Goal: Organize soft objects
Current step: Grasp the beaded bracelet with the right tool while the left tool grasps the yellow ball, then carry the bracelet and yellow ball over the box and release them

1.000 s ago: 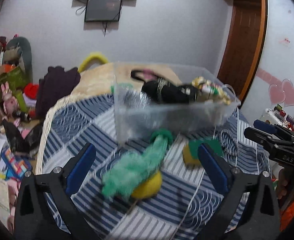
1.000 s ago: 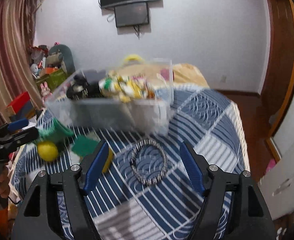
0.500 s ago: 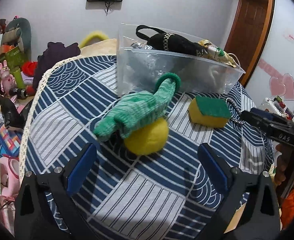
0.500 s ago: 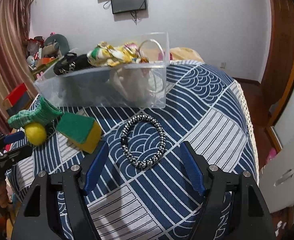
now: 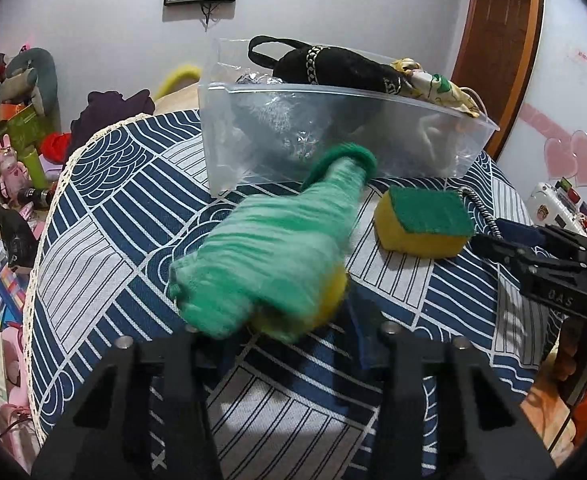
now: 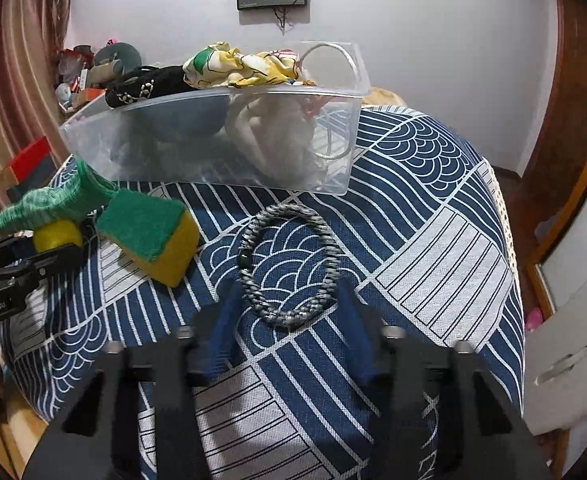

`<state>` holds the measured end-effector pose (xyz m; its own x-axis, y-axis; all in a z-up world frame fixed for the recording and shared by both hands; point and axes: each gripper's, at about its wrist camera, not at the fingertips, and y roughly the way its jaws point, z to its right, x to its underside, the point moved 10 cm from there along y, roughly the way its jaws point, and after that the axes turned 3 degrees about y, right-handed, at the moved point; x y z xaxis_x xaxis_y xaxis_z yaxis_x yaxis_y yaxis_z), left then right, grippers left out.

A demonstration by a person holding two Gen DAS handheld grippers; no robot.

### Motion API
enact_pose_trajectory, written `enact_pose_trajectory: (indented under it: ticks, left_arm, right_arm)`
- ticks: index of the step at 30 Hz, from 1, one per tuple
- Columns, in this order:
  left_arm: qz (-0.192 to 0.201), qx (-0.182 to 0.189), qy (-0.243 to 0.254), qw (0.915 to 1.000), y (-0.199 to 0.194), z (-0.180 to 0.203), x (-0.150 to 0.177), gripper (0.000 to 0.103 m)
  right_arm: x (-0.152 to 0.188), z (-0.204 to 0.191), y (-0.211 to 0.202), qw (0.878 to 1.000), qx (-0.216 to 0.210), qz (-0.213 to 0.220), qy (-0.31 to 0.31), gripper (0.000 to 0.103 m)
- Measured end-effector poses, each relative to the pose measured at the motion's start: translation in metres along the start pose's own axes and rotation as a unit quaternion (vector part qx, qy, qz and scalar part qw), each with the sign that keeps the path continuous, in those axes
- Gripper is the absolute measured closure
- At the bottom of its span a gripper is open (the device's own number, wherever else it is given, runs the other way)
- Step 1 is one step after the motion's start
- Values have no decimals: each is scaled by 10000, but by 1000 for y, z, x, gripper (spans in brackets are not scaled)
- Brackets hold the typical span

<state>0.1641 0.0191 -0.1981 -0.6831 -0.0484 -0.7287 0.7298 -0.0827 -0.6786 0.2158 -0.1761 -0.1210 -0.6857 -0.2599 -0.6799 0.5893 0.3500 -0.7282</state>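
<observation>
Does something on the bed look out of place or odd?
Yes. The green glove lies draped over the yellow ball, not flat. In the clear bin, the yellow scarf piles above the rim.

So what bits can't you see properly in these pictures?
- Left wrist view: the yellow ball is mostly covered by the green sock, which is blurred.
- Left hand-held gripper: its fingertips hide under the sock.
- Right wrist view: things deep in the clear bin look hazy through its wall.

left wrist: low, close behind glove (image 5: 269,248), facing bin (image 5: 333,132) at 12 | right wrist: low, near bracelet (image 6: 289,264), facing bin (image 6: 213,140) at 11 | shared: bin, sponge (image 5: 423,220)
</observation>
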Motion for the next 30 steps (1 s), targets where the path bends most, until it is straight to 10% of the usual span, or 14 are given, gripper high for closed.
enact_pose_trajectory:
  ticks: [6, 30]
  left_arm:
    - [100, 130, 29, 9999, -11, 3, -1, 60]
    - [1471, -5, 386, 9884, -88, 14, -89, 60]
  right_arm:
    - [-1, 5, -7, 10000, -15, 50, 41, 87]
    - [-86, -31, -85, 9882, -289, 1500, -133, 87]
